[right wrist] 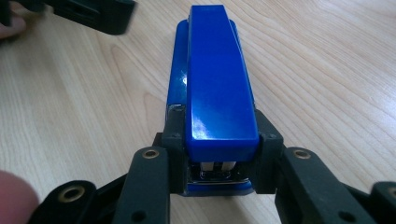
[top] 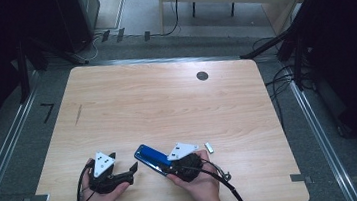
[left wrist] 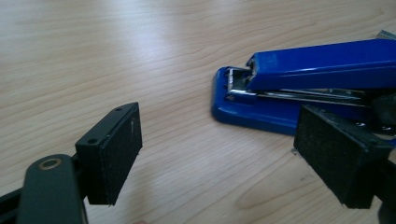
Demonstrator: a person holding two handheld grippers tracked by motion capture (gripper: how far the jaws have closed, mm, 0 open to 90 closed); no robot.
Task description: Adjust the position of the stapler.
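Stapler (right wrist: 219, 79) clamped in right hand-held gripper (right wrist: 218, 149)

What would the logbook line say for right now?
right gripper: shut on blue stapler | left gripper: open, empty, beside stapler | staple strip: on table

Stapler (left wrist: 303, 84) rear cut off at frame edge; small metal bit (top: 209, 148) unreadable.

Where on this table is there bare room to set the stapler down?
The table is bare across its far half up to the round hole, and at both side edges. It is crowded only near the front edge: left gripper, right gripper clamping the blue stapler, and a small metal piece.
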